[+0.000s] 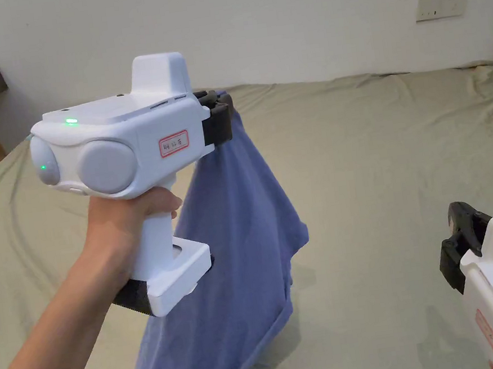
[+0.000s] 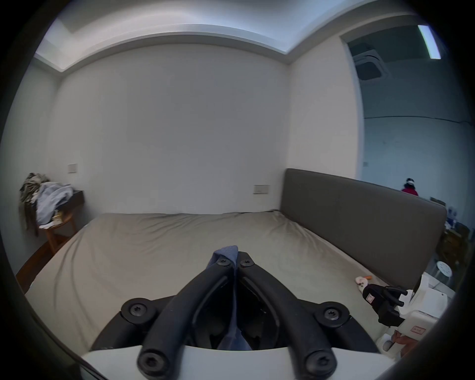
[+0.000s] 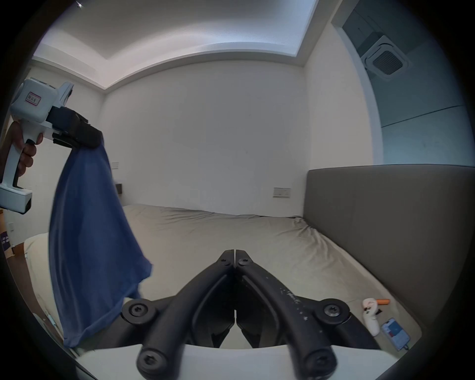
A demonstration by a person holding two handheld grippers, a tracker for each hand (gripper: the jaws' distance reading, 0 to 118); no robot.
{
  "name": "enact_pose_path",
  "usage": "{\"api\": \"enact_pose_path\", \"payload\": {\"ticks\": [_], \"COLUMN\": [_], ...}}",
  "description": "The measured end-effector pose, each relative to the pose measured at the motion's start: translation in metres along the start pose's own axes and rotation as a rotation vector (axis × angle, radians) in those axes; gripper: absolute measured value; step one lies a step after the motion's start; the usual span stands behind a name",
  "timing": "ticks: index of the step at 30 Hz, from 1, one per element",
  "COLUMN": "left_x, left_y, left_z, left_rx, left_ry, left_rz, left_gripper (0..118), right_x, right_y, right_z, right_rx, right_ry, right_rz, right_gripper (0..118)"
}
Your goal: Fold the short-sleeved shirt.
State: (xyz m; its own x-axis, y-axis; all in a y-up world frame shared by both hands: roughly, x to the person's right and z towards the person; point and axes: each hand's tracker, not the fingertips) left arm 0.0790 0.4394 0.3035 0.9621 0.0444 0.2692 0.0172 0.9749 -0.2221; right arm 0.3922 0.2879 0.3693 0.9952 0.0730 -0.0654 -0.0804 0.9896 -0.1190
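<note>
Both left tongs (image 1: 220, 106) seemingly pinch blue shirt (image 1: 233, 263).

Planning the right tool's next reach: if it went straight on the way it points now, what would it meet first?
Probably the bed: the right tool, shut and empty, points low across it towards the wall. Depth unclear.

The blue shirt (image 1: 233, 263) hangs bunched from its top edge at 12 o'clock, draping toward 7 o'clock, its lower end apparently off the bed.
</note>
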Motion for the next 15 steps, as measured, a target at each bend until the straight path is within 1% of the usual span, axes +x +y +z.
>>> {"api": "enact_pose_path", "payload": {"ticks": [5,8,10,15], "left_x": [0.051,0.079,0.092,0.116], "left_y": [-0.018,-0.041,-0.063,-0.139], "left_z": [-0.047,-0.072,-0.091,-0.128], "left_rx": [-0.067,-0.132,-0.176,-0.353], "left_ry": [-0.152,-0.227,-0.275,-0.303], "left_rz": [0.021,0.010,0.007,0.009], "left_gripper": [0,0,0,0], "right_x": [0.040,0.059,0.070,0.085], "right_y": [-0.003,-0.007,-0.012,-0.023], "right_z": [0.014,0.020,0.023,0.025], "right_rx": [0.000,-0.011,-0.025,-0.058], "right_ry": [-0.107,-0.163,-0.181,-0.216], "right_rz": [-0.006,-0.006,-0.003,-0.013], "right_gripper": [1,1,1,1]}}
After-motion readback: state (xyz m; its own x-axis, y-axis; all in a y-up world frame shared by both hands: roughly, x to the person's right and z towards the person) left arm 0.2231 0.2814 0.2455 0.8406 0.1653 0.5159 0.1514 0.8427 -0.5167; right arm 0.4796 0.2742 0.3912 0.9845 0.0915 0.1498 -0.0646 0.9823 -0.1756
